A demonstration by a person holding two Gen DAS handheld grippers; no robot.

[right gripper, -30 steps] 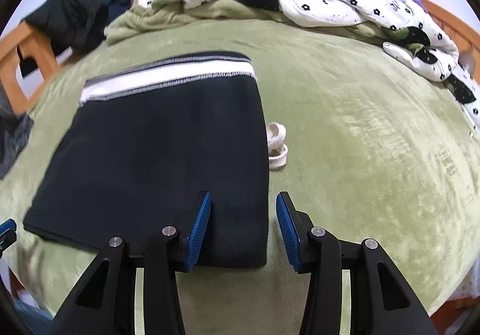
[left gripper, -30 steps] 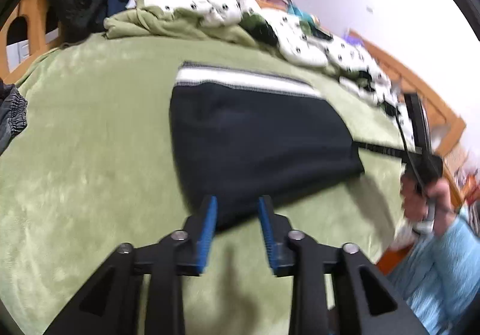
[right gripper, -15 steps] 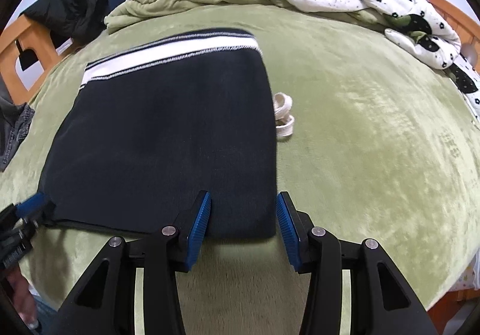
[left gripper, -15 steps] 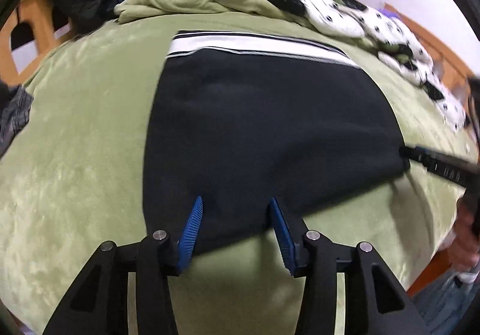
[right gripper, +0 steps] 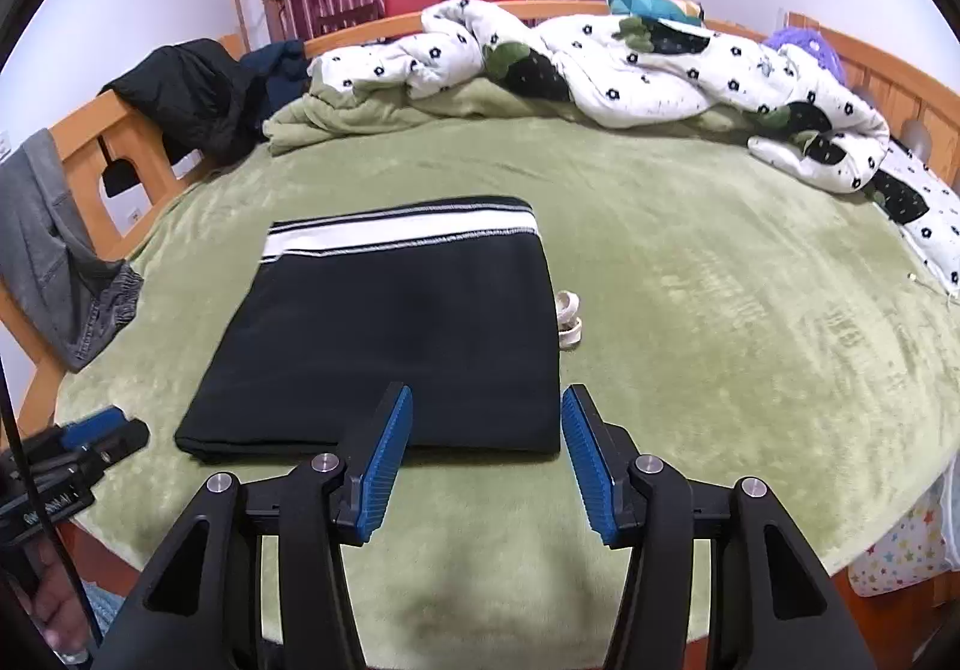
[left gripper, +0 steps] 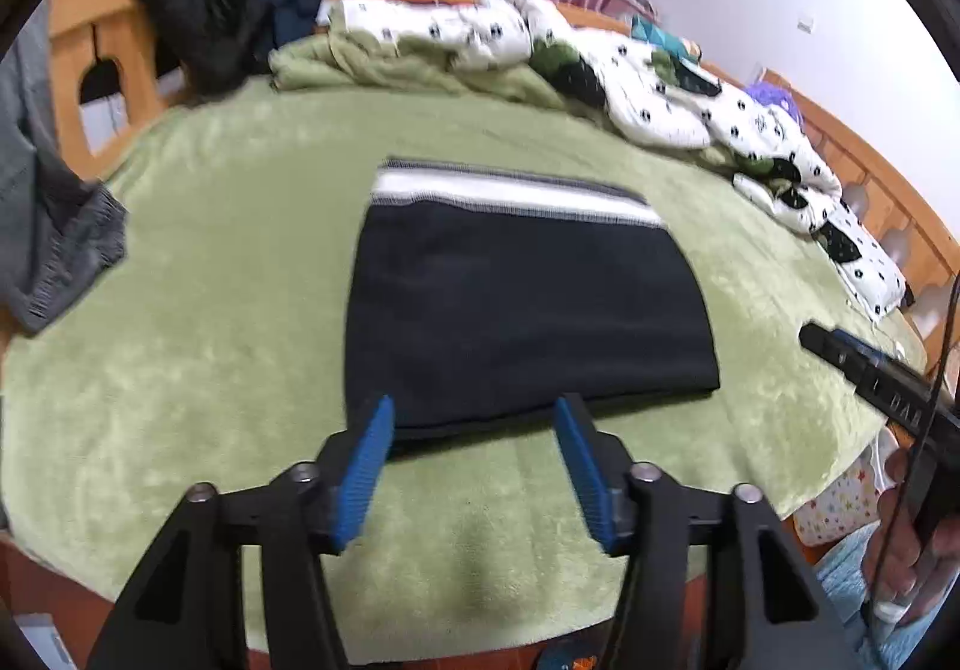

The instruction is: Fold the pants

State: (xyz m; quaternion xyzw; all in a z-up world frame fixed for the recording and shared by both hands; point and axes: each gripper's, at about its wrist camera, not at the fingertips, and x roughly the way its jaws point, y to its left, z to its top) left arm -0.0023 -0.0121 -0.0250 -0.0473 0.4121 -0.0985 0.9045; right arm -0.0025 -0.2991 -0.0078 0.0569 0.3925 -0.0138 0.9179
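Both grippers have drawn back from the pants (left gripper: 528,310) since a second ago, their jaws just opening wider with nothing between them. Folded, the pants lie flat on the green blanket (right gripper: 720,322). Left gripper (left gripper: 474,466) and right gripper (right gripper: 486,448) hover released near its edge.
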